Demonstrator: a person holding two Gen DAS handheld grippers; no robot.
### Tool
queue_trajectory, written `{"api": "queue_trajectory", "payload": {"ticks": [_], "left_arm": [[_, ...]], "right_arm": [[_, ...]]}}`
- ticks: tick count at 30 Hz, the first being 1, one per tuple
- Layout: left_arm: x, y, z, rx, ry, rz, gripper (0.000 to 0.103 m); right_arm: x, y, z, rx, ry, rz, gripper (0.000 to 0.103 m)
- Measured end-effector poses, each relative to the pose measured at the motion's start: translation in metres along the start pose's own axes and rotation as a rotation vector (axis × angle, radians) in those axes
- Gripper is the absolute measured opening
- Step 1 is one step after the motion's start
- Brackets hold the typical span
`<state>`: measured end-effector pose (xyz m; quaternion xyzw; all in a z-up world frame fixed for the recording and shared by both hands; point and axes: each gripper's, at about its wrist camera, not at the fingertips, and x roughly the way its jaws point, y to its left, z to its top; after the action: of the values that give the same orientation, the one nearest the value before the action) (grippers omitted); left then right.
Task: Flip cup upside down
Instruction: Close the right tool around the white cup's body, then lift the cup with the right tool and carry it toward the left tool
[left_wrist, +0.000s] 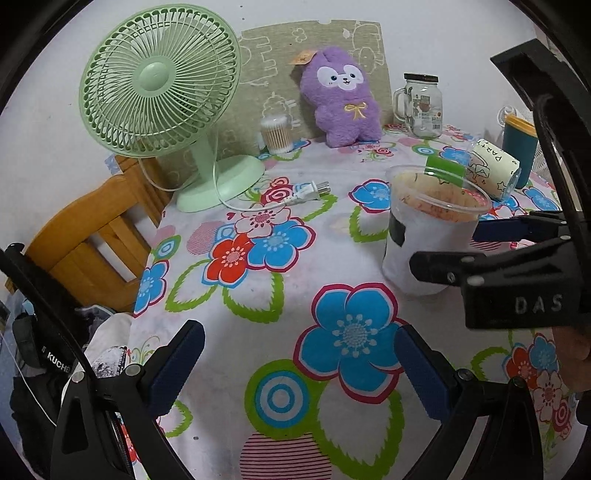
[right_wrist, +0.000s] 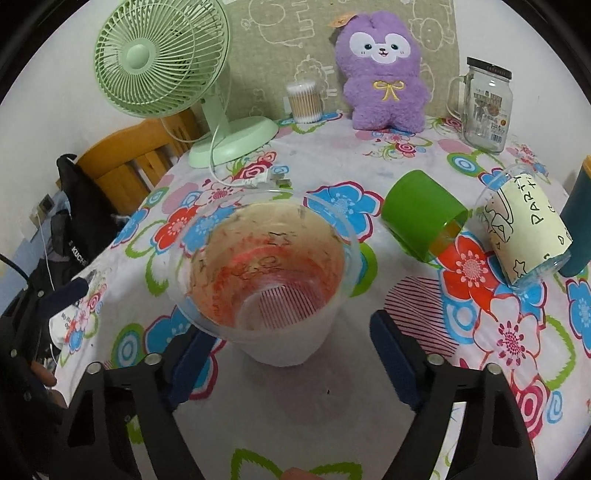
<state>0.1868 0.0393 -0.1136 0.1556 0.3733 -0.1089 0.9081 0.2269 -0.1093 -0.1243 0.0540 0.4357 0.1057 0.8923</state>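
So the right wrist view looks straight down into the clear plastic cup (right_wrist: 269, 280): upright, mouth up, reddish-orange smears on the inner wall and the striped cloth pattern showing through the bottom. The left wrist view only gives it side-on at about 3 o'clock (left_wrist: 428, 229), where you see a frosted white wall and a dark patch on it.

The right gripper (right_wrist: 291, 347) has its blue-padded fingers (right_wrist: 393, 354) spread wide on either side of the cup base, not touching as far as I can tell. From the left camera you can see that gripper (left_wrist: 443, 247) coming in from 3 o'clock with one finger on each side of the cup. The left gripper (left_wrist: 299, 365) is spread open too, over bare floral counter (left_wrist: 258, 295), holding nothing.

At 1–2 o'clock of the cup lie a green cup (right_wrist: 424, 218) and a "PARTY" printed cup (right_wrist: 524, 236), both on their sides, with a teal tumbler (right_wrist: 578, 221) just past them. The green desk fan (right_wrist: 162, 59), cotton swab jar (right_wrist: 304, 101), purple plush (right_wrist: 384, 70) and glass mason jar mug (right_wrist: 487, 107) sit well back at 10 to 1 o'clock. The counter's edge drops off at 9 o'clock by a wooden chair (left_wrist: 92, 236).
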Motion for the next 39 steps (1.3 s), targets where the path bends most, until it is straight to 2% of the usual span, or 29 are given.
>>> {"api": "queue_trajectory", "payload": {"ticks": [6,13,19,21,26,28,33,39], "left_arm": [[-0.004,-0.001,0.000,0.006,-0.011,0.003,0.103],[-0.013,-0.005,0.002,0.006,-0.025,0.003,0.103],[-0.017,-0.006,0.002,0.000,-0.031,0.001,0.103],[-0.017,-0.007,0.002,0.001,-0.032,0.004,0.103],[-0.015,-0.007,0.002,0.004,-0.027,0.007,0.103],[-0.013,-0.005,0.001,-0.003,-0.025,0.001,0.103],[-0.010,0.000,0.000,-0.026,-0.018,-0.012,0.103],[-0.019,-0.003,0.001,-0.035,-0.027,-0.028,0.103]], "right_arm": [[-0.005,0.000,0.001,-0.008,-0.019,0.003,0.072],[-0.018,0.001,0.002,-0.020,-0.047,0.012,0.065],[-0.016,0.007,0.005,-0.054,-0.048,-0.003,0.066],[-0.011,0.008,0.007,-0.065,-0.057,-0.021,0.075],[-0.003,0.007,0.011,-0.060,-0.067,-0.006,0.074],[-0.004,0.010,0.012,-0.074,-0.084,-0.014,0.068],[-0.015,0.011,0.012,-0.078,-0.106,0.002,0.066],[-0.037,0.004,0.009,-0.008,-0.095,0.081,0.066]]}}
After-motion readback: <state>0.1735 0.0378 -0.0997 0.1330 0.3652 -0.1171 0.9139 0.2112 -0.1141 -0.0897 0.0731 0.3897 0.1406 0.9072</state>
